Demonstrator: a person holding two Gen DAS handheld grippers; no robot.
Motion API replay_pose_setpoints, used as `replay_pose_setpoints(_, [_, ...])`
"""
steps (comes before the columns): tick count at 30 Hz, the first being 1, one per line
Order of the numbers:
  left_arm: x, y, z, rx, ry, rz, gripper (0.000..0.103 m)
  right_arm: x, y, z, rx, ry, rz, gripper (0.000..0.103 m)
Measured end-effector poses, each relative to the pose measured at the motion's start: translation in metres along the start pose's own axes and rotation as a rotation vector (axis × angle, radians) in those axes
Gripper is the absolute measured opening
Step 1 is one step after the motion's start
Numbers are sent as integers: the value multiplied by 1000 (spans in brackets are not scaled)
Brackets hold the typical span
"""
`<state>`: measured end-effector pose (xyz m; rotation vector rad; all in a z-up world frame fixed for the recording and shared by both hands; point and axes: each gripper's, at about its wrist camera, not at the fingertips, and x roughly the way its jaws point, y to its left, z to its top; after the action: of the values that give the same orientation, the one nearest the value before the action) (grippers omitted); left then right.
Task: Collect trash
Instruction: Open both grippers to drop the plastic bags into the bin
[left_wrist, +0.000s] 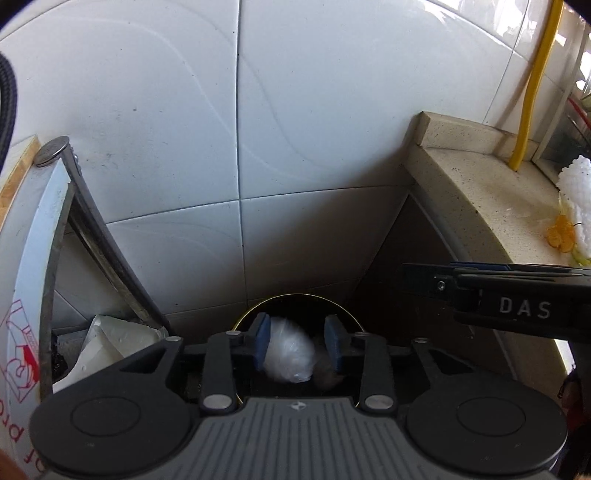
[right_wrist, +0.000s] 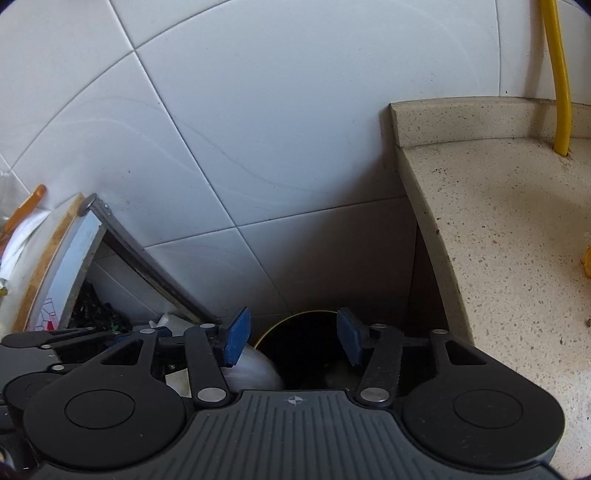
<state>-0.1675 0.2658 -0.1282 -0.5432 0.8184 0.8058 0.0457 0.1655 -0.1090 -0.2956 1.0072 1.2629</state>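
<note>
- The left gripper (left_wrist: 298, 341) hangs over the round, dark trash bin (left_wrist: 258, 314) with a crumpled clear plastic wad (left_wrist: 290, 352) between its blue pads; the wad touches the left pad (left_wrist: 263, 341), a gap shows at the right one, so a firm grip cannot be told.
- The bin sits in a narrow floor gap, tiled wall (left_wrist: 295, 147) behind, speckled countertop (left_wrist: 480, 192) edge just to its right, a leaning board (left_wrist: 48, 236) to its left.
- The right gripper (right_wrist: 293, 339) hovers near the same bin (right_wrist: 295, 325), jaws wide and empty (beside the counter's edge (right_wrist: 439, 236)).
- White mesh wrap and orange scraps (left_wrist: 561, 232) lie on the counter.
</note>
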Motion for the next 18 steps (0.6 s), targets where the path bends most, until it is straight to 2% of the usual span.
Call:
replay_pose_setpoints(9, [-12,1,7,-11,-29,-25,36,-30,-9,2,49,-55,-2,65])
replay_pose_setpoints(17, [-30,-6,6,19,-56,-55,40,-65,-20,-8,110,-123,-44,67])
replay_pose_setpoints(18, [-33,-7,4,28,-56,-60,41,-70,-22,-11,120,-130,-51,70])
